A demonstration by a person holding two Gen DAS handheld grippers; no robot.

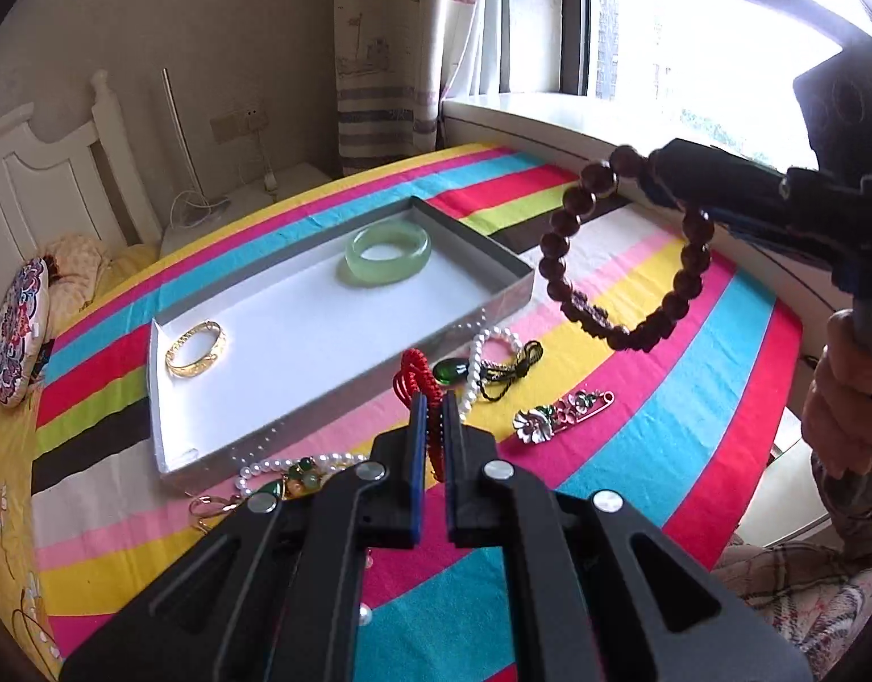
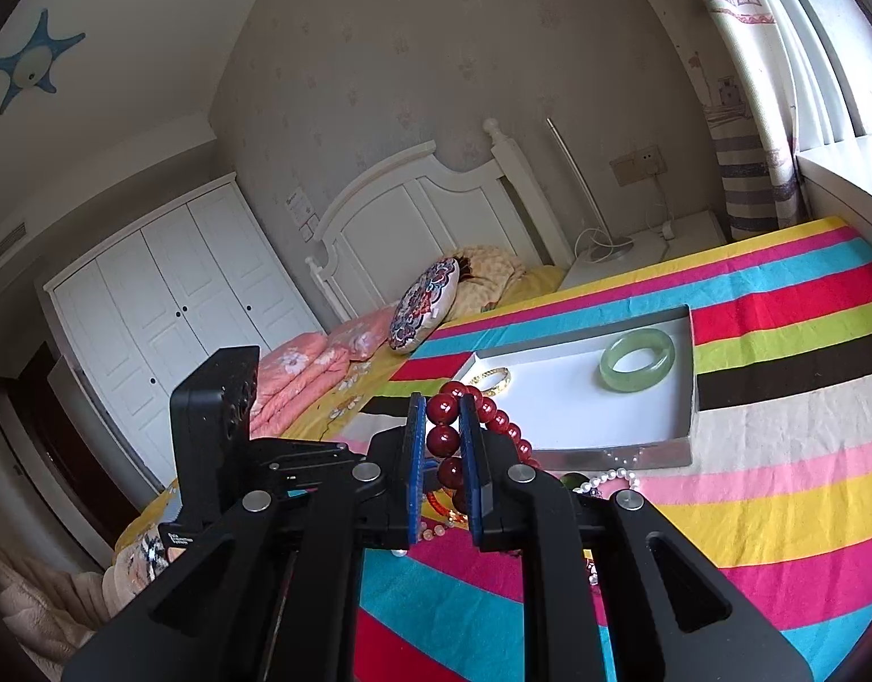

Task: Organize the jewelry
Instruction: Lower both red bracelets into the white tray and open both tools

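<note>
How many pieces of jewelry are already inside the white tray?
2. A green jade bangle lies at the far end of the white tray, and a gold bangle lies at its near-left corner. Nothing else shows inside.

Pearl necklace (image 1: 299, 463): lower centre, partly hidden behind left gripper (image 1: 434, 398). Gold ring (image 1: 200, 508): lower left, too small to identify.

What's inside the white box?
The white box holds a green bangle and a gold bangle. In the right wrist view, gripped red beads hide its near corner.
</note>
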